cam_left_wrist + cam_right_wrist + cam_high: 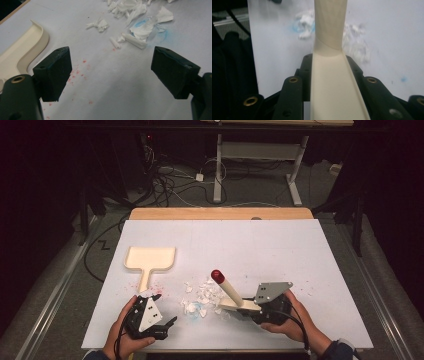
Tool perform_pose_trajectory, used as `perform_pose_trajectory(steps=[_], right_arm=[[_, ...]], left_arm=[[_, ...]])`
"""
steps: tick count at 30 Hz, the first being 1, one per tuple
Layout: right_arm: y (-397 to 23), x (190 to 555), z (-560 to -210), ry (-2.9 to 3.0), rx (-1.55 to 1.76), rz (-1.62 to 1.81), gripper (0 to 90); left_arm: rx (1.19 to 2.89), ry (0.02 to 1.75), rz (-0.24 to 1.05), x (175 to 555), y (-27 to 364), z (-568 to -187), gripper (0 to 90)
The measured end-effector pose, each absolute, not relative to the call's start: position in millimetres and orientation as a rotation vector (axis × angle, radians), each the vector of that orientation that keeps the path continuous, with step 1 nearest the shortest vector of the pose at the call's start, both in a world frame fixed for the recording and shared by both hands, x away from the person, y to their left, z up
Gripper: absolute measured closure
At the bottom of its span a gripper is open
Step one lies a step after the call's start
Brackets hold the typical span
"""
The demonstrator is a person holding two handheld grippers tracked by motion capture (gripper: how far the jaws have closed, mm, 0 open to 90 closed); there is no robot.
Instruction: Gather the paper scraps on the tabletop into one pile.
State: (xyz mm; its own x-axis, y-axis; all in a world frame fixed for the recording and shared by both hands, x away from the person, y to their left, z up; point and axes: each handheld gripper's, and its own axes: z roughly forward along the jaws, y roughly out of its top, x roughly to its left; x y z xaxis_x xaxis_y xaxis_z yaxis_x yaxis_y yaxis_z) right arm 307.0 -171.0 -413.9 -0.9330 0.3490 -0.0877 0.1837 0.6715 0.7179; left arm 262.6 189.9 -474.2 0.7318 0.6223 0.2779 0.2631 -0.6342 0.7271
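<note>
Gripping the cream brush point(231, 292) at lower centre, right gripper point(250, 309) jaws clamped on its base, handle slanting up-left, red tip uppermost; left gripper point(167, 309) jaws wide, empty.

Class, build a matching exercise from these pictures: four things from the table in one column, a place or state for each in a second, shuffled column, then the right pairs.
Things:
1. dustpan
2. brush
3. paper scraps
4. left gripper

Place or state:
A. heaped mid-table between the two grippers
B. jaws apart, nothing between them
C. clamped in the right gripper, red tip raised
D. lying flat on the table's left side, unheld

Pairs: 1-D, 2-C, 3-A, 4-B
</note>
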Motion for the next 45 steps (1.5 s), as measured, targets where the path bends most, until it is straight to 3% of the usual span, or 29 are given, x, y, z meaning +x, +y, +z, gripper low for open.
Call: perform_pose_trajectory(steps=[10,19,30,36,40,45], right_arm=[[-152.1,314.9,-408.1,2.566,0.390,1.281,67.7],[-194.4,311.5,-386.2,2.389,0.518,1.399,67.6],[-258.5,348.4,-433.9,2.239,0.893,1.167,67.0],[-275.3,344.4,-428.5,2.295,1.038,1.044,66.6],[-272.6,342.4,-423.2,2.364,1.090,1.030,67.9],[-240.0,334.1,-423.5,2.386,1.075,1.013,67.8]], left_arm=[[2.251,0.663,0.686,262.4,190.3,-474.1,16.3],[2.244,0.661,0.697,261.5,189.6,-472.8,16.2],[2.246,0.662,0.687,262.7,188.9,-473.8,16.2],[2.252,0.658,0.686,262.6,188.6,-474.1,16.2],[2.264,0.645,0.683,262.6,186.9,-473.8,16.3],[2.271,0.643,0.675,264.0,185.4,-474.6,16.3]])
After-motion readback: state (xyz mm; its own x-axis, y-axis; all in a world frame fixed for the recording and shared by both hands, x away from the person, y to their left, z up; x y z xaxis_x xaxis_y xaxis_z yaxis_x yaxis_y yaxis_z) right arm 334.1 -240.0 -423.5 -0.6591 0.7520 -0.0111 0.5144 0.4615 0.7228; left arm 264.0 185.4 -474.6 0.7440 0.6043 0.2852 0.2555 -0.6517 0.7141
